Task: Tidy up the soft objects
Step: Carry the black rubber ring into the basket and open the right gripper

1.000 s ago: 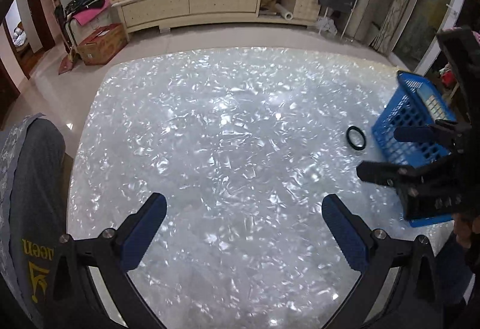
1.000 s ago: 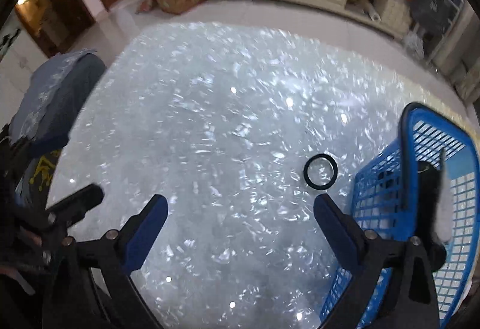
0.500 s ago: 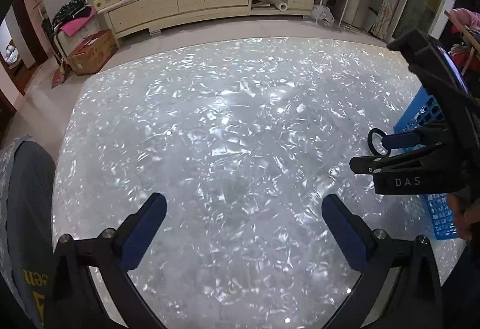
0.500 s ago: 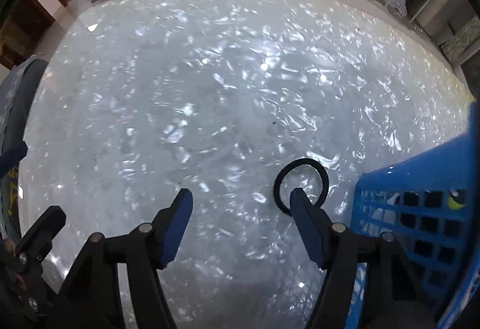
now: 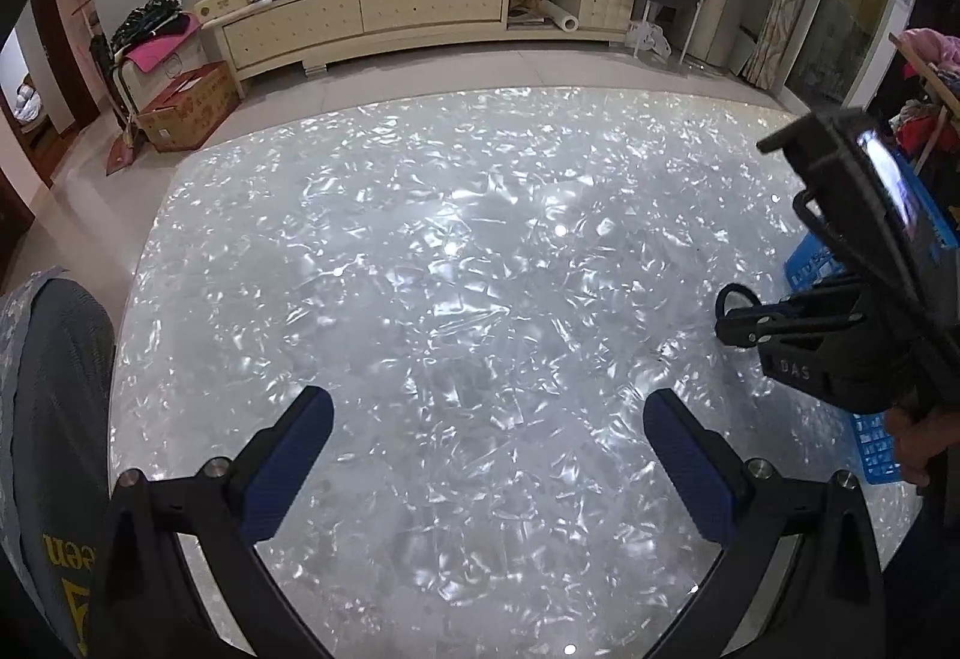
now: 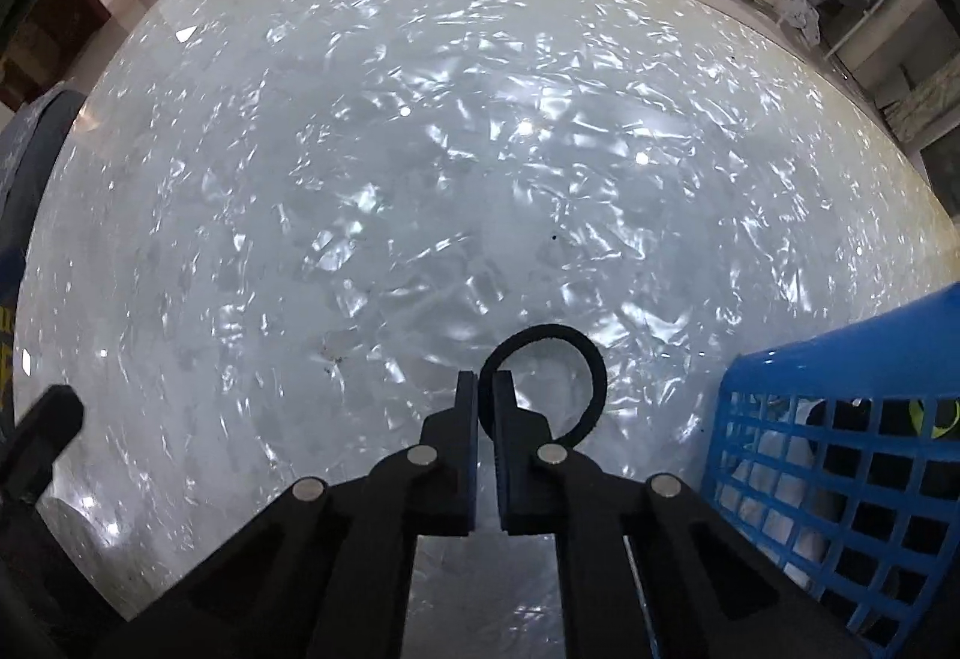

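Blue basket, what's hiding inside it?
Through the blue basket's grid wall you can see something white, dark shapes and a bit of yellow-green. What these things are stays unclear, because the wall covers most of them.

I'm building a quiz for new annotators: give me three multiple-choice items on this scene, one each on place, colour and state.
1. Where is the black hair tie?
A. inside the basket
B. on the table beside the basket
C. on the floor

2. What colour is the basket?
A. blue
B. red
C. white

3. How do the right hand-held gripper's jaws stand?
A. wide open
B. shut on the hair tie
C. shut on the basket rim

Answers:
1 B, it lies on the shiny table left of the basket.
2 A, its lattice wall is blue.
3 B, the band is pinched between the pads.
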`<state>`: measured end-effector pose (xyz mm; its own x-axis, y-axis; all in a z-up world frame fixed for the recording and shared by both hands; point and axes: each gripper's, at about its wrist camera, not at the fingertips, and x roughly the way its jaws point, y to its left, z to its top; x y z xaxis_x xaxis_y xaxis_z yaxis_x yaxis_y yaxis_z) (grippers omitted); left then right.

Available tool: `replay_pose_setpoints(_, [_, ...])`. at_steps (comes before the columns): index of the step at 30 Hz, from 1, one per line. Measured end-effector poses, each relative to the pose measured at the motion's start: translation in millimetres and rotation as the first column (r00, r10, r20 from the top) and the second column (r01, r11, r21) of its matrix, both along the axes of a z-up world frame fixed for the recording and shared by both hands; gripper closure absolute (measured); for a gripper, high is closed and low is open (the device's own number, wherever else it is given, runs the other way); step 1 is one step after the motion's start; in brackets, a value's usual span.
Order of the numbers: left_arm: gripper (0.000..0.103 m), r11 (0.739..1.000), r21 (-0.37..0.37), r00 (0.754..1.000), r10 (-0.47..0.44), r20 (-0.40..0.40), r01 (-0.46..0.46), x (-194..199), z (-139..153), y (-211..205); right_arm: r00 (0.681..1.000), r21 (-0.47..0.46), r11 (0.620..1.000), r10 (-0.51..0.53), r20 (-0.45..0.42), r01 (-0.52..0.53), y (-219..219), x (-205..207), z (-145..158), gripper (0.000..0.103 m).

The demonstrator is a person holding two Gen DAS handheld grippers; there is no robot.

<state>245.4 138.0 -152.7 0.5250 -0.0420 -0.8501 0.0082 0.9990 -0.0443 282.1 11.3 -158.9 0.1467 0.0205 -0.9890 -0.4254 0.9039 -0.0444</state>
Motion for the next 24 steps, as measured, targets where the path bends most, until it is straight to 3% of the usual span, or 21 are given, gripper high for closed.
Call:
replay_pose_setpoints(4, [0.0, 1.0, -0.005, 1.0, 0.005, 0.018, -0.005, -13, 14, -2, 1.0, 0.015, 1.0, 0.007, 0.018, -0.007, 4, -18, 7, 0.099])
replay_pose_setpoints(13, [0.0, 0.999, -0.028, 0.998, -0.014, 0.063, 0.015, -48, 60, -29, 0.992, 0.125, 0.988, 0.075, 0.099, -0.087, -8, -83, 85, 0.099])
replay_pose_setpoints(19, [0.0, 0.998, -0.037, 0.994, -0.053, 0.097, 0.057, -64, 91, -63, 0.981, 0.172, 0.977, 0.095, 0.17, -0.124, -44, -123, 137, 0.099])
replay_pose_setpoints(24, [0.0, 0.993, -0.026, 0.986, -0.109, 0.122, 0.113, -68, 111, -98, 0.976, 0.198, 0.975, 0.061, 0.211, -0.104, -78, -120, 155, 0.099])
